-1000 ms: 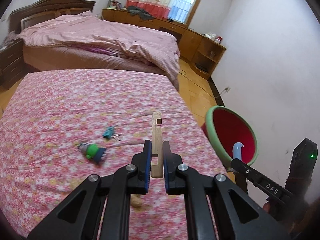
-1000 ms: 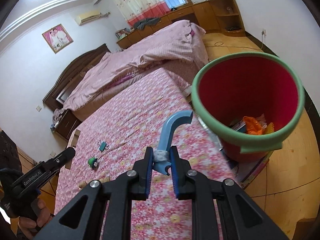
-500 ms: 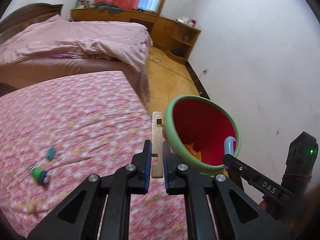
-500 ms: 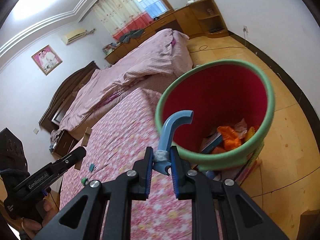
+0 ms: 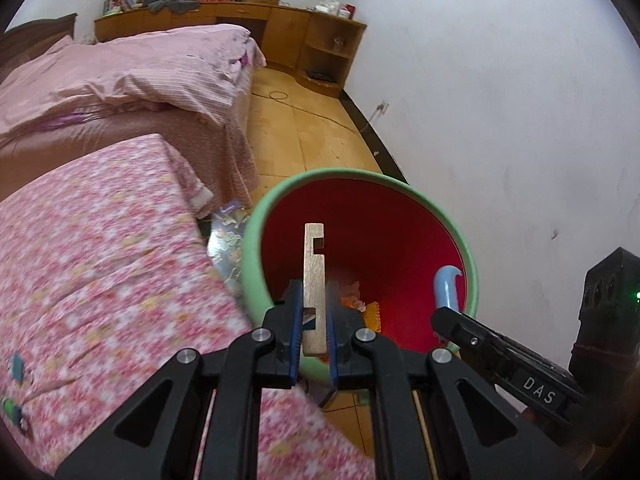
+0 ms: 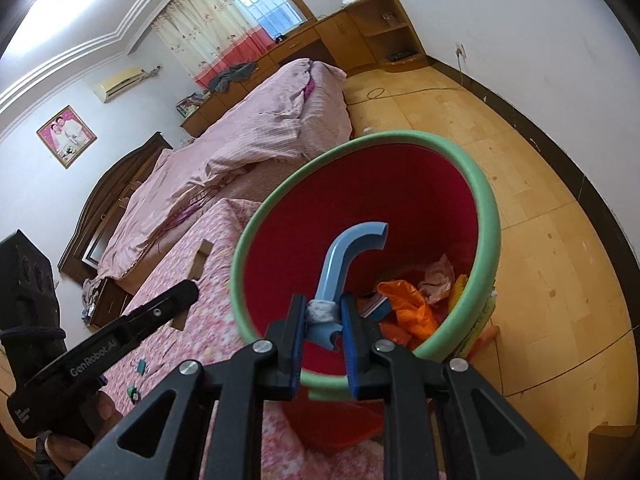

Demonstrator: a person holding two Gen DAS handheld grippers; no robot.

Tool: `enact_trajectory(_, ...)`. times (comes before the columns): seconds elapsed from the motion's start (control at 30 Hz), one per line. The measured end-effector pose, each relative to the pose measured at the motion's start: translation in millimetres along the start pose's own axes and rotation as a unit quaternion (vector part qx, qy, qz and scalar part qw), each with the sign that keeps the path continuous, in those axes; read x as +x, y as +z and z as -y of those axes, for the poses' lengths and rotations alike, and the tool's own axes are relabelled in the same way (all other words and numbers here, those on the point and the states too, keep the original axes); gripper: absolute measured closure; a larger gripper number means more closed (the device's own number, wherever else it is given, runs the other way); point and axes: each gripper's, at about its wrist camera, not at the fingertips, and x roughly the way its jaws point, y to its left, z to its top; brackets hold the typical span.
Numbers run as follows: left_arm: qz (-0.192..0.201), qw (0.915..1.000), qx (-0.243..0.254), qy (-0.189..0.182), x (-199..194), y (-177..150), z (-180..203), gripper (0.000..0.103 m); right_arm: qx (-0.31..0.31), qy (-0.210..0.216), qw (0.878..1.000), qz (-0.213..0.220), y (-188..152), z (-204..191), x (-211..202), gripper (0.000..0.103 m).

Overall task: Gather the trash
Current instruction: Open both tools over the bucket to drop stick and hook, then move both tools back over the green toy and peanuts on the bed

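Gripping a flat notched wooden strip [image 5: 315, 276], the left claw [image 5: 314, 322] is clenched hard on its lower part, so the strip's long axis runs straight up the frame, along the fingers, with its notched end over the red inside of the green-rimmed bin [image 5: 256, 240]. In the right wrist view the right claw [image 6: 323, 322] is likewise clamped, on the white-wrapped base of a blue plastic hook [image 6: 340, 256], whose curved end bends toward the right of the frame above the bin's open mouth. That bin fills the centre of both views and stands on the wooden floor [image 6: 540, 184] just beside the corner of the flowered bed cover [image 5: 100, 280]; orange and pale crumpled scraps [image 6: 404, 308] already lie at its bottom. What the coming move turns on, as I judge it, is that each held piece already points into the opening from the near rim, so a release should let both drop inside. Judging by the left view, where the hook shows at the lower right over the bin's right side, the right claw sits farther in over the opening. Two small items [image 5: 14, 410] lie on the cover at the lower left, not yet collected.
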Motion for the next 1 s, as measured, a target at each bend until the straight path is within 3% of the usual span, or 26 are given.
enact_trajectory(0.13, -0.003, 1.0000, 0.005, -0.003, 10.4, 3.3, 4.4, 0.092, 0.007, 0.002, 1.000, -0.003, 5.9, 7.7, 7.9, 0.082)
enact_trajectory(0.2, -0.009, 0.9999, 0.006, -0.001, 15.0, 5.0, 4.4, 0.078, 0.012, 0.003, 1.000, -0.002, 7.2, 11.0, 9.3, 0.079)
enact_trajectory(0.27, -0.007, 1.0000, 0.003, 0.002, 15.9, 6.2, 3.6, 0.074, 0.019, 0.003, 1.000, -0.001, 8.5, 15.4, 10.2, 0.075)
enact_trajectory(0.6, -0.003, 0.9995, -0.017, 0.028, -8.3, -4.6, -8.4, 0.073, 0.031, 0.013, 0.999, 0.008, 7.3, 18.5, 1.6, 0.068)
enact_trajectory(1.0, 0.028, 0.9944, -0.080, 0.063, -68.6, -34.6, -48.7, 0.073, 0.007, 0.035, 0.999, 0.013, -9.3, -20.1, -18.6, 0.067)
